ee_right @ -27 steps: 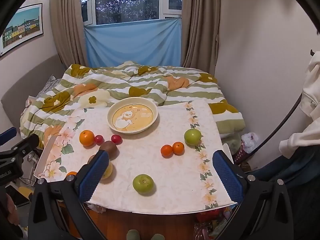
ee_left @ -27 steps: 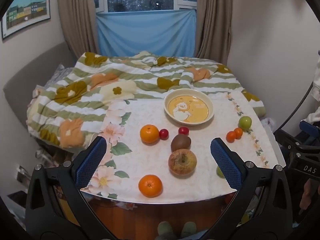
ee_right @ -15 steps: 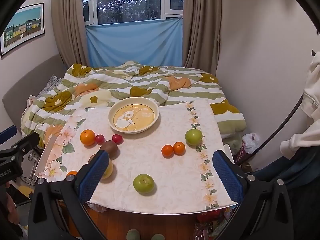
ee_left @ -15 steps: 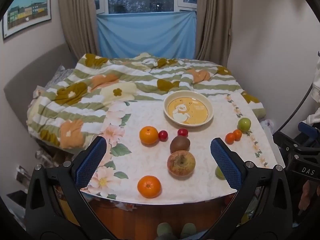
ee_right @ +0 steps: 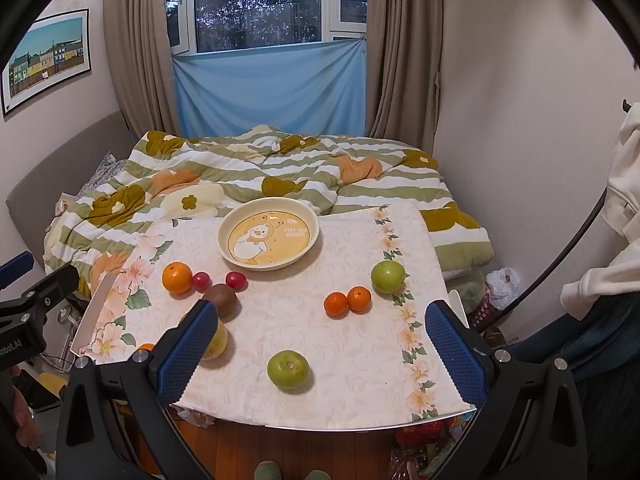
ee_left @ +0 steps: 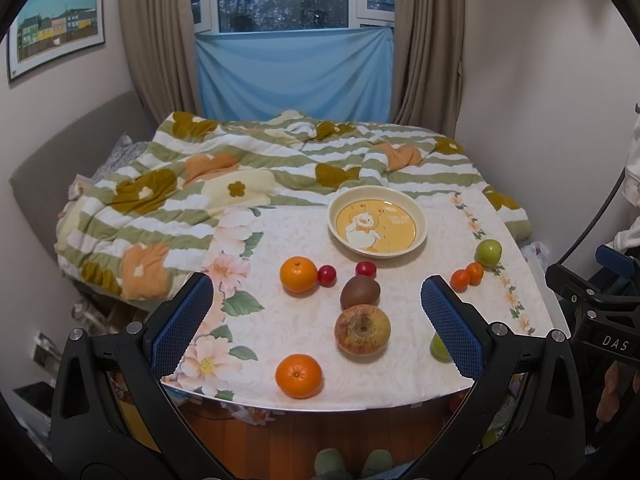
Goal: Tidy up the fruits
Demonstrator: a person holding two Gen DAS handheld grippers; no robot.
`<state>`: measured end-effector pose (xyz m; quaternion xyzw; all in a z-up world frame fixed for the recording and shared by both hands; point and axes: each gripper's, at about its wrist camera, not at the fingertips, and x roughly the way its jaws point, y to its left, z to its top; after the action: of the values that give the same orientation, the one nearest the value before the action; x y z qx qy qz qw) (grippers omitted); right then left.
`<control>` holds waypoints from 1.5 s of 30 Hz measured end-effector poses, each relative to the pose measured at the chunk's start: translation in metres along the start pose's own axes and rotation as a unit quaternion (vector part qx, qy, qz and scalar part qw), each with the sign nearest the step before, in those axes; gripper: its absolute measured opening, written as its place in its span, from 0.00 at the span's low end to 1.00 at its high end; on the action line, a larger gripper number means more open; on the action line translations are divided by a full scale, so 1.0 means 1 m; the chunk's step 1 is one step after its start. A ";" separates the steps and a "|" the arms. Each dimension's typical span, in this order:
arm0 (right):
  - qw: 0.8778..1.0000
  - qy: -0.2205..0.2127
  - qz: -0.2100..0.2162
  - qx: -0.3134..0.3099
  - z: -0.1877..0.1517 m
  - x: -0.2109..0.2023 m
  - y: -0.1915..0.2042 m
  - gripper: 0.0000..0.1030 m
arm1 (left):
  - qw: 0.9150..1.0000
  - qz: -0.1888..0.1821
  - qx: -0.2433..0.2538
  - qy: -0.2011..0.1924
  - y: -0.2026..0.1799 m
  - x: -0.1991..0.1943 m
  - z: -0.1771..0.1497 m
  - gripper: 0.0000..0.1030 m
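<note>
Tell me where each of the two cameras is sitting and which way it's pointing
Left wrist: on the left gripper, aimed forward and down over the table's left part toward the window; its open blue-padded fingers frame an apple.
Right wrist: on the right gripper, angled down over the table's right part; open fingers frame a green apple.
Shared: yellow bowl, empty, a kiwi, floral quilt; each glimpses the other gripper at its edge.

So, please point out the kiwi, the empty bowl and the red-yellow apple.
kiwi (ee_left: pixel 359 291): left wrist view, middle of its brown skin.
bowl (ee_left: pixel 416 216): left wrist view, right rim.
apple (ee_left: pixel 362 330): left wrist view, top by the stem hollow.
</note>
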<state>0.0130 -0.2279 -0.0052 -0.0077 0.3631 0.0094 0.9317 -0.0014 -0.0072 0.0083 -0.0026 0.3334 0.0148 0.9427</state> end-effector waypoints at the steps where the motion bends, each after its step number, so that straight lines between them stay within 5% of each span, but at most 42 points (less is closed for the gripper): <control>1: 1.000 0.000 0.002 0.000 0.000 0.000 0.000 1.00 | 1.000 -0.001 -0.001 0.000 0.000 0.000 0.001 1.00; 45: 1.000 -0.004 0.003 0.005 0.004 -0.005 -0.004 1.00 | 1.000 -0.001 0.001 0.001 -0.002 0.001 0.003 1.00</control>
<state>0.0120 -0.2320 0.0016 -0.0019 0.3593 0.0107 0.9332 0.0018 -0.0091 0.0102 -0.0017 0.3341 0.0139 0.9424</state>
